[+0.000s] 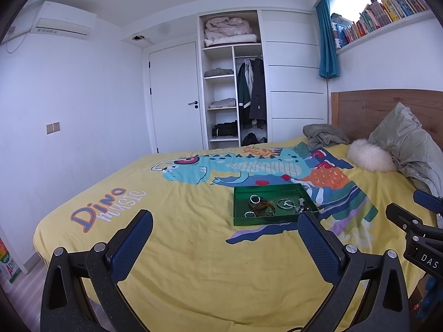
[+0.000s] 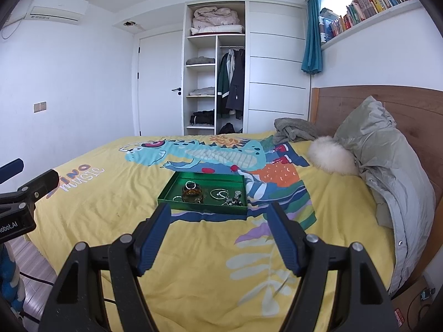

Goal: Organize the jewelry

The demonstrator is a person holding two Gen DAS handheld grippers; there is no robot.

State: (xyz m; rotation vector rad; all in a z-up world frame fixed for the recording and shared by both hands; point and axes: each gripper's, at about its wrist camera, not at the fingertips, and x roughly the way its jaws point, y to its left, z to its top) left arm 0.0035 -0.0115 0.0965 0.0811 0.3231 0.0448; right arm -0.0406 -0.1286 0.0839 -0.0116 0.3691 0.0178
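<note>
All the jewelry (image 2: pixel 206 193) sits in the green tray (image 2: pixel 166 193) at 12 o'clock, both hand-held grippers, left (image 1: pixel 225 224) and right (image 2: pixel 218 215), spread wide and empty, so it's either pre-sort or done.

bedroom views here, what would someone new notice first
The bright yellow bedspread with its big blue dinosaur print fills the middle of both views. On it sits a shallow green tray holding rings and bracelets, including an amber bangle. In the foreground the left claw and right claw both stand open and empty, short of the tray.
</note>
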